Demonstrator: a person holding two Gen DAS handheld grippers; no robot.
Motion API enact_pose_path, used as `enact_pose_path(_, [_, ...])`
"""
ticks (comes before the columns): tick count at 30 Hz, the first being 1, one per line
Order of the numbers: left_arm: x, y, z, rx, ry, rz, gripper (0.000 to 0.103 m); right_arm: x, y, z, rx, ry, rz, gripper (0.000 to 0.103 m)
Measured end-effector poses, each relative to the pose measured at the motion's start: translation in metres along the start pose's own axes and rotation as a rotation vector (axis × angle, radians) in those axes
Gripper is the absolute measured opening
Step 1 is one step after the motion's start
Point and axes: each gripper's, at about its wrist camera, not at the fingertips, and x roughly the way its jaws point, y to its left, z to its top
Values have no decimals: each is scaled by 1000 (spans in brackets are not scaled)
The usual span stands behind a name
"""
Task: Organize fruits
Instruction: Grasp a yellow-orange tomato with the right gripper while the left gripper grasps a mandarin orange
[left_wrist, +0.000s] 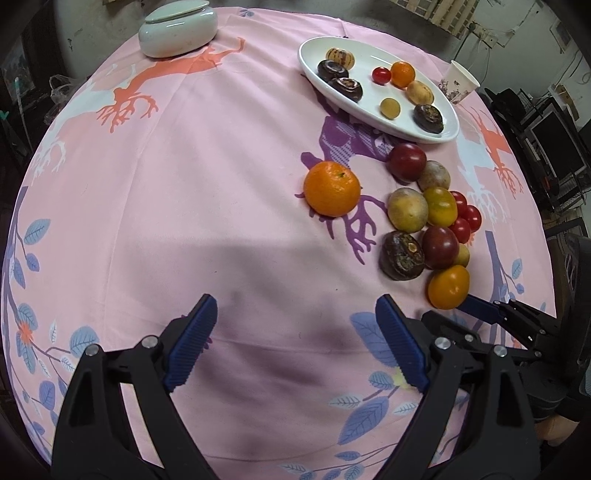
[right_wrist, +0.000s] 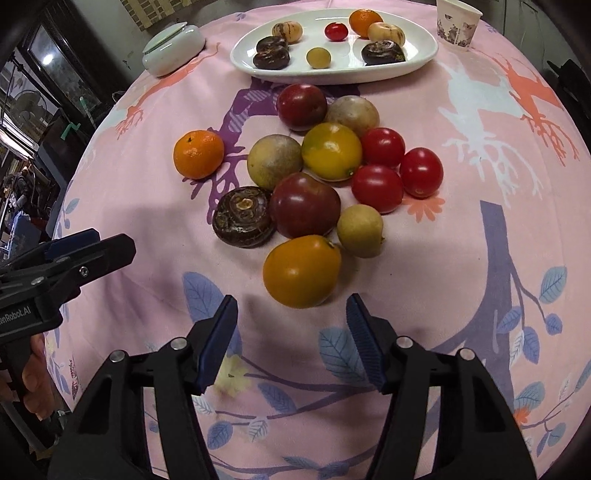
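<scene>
A pile of fruits lies on the pink cloth: an orange tomato (right_wrist: 302, 270) nearest my right gripper, a dark water chestnut (right_wrist: 243, 216), a dark red tomato (right_wrist: 305, 205), a yellow tomato (right_wrist: 331, 151), red cherry tomatoes (right_wrist: 376, 188) and a mandarin (right_wrist: 198, 153) set apart to the left. A white oval plate (right_wrist: 421, 55) behind holds several small fruits. My right gripper (right_wrist: 291, 339) is open and empty just short of the orange tomato. My left gripper (left_wrist: 295, 339) is open and empty over bare cloth; the mandarin (left_wrist: 331, 188) and the pile (left_wrist: 424, 229) lie ahead to its right.
A white lidded bowl (right_wrist: 173, 46) stands at the back left and a paper cup (right_wrist: 458, 22) at the back right of the round table. Dark furniture and clutter surround the table edge.
</scene>
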Motion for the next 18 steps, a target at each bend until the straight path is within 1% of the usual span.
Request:
enact_pose_path(1, [1,1,0,-3,2,1,89,1,0,1,1,-2,-6,53])
enact_pose_path(3, [3,1,1,-4,5,2,89,2,-1,3,2,-14,-7,49])
enact_pose_path(4, [4,1,2,-2,5,3,89,3,-1,5,1,-18,-12,43])
enact_pose_path(5, [4,1,3,1,5,5,89,3,-2,6,2,-20,-9,40])
enact_pose_path(8, [8,-3,5,19,1,12,89,2,-3,7,-19,-8,13,39])
enact_pose_path(12, [14,-8,12,38,-7,16,89,-6,-16,3,10,-4,40,39])
enact_pose_path(18, [23,-15,34,56,-30,20,89,-18,-43,-11,55,3,11,39])
